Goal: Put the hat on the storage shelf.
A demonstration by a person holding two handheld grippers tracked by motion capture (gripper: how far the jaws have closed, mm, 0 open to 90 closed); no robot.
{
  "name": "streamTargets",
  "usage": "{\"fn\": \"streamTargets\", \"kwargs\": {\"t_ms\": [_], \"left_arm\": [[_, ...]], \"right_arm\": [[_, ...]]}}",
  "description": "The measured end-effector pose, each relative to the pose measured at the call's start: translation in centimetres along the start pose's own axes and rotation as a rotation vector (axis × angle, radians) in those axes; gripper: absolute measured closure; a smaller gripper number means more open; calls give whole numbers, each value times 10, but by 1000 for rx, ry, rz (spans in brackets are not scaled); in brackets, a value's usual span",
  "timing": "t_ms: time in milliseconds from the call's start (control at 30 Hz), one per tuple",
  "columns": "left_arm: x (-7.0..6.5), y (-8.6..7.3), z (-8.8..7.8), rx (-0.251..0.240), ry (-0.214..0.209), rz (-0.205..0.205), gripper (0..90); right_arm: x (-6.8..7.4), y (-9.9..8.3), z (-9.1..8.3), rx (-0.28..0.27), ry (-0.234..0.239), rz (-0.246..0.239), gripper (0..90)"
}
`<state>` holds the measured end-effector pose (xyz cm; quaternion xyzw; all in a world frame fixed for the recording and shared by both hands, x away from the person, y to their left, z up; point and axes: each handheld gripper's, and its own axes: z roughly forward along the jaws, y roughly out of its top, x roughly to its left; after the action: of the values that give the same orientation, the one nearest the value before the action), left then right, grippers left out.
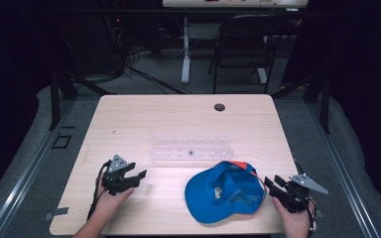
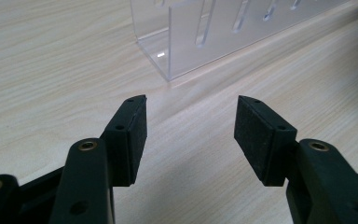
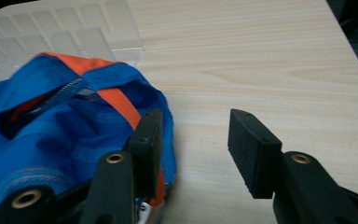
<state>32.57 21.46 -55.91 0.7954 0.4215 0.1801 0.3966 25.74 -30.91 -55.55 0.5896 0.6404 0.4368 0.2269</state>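
Blue cap (image 1: 225, 191) lies upside down at the counter's (image 1: 178, 114) near edge. Right gripper (image 1: 277, 186) just right of cap, fingers (image 3: 254, 151) spread, nothing gripped. Left gripper (image 1: 135, 177) well left of cap, fingers released, empty. Clear rack (image 1: 191, 148) just beyond cap.

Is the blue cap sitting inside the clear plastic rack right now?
No, the blue cap lies upside down on the table, in front of the clear rack.

Blue cap (image 1: 224, 191) with orange strap, clear rack (image 1: 191, 148), pale woodgrain table (image 1: 178, 114)
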Motion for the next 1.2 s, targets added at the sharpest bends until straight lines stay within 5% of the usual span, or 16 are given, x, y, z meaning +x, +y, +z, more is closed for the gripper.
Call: {"fn": "streamTargets", "kwargs": {"t_ms": [133,267,533,833,1200], "left_arm": [[-2,0,1,7,-12,7,459],[-6,0,3,8,-24,25,475],[-16,2,3,6,-45,53,489],[-30,3,6,-1,-85,73,500],[-61,7,14,11,-153,145,511]], "right_arm": [[3,15,-1,38,52,-25,585],[4,32,1,131,141,-46,580],[11,50,7,226,199,-129,549],[8,49,19,308,221,-115,572],[12,37,21,335,235,-111,697]]}}
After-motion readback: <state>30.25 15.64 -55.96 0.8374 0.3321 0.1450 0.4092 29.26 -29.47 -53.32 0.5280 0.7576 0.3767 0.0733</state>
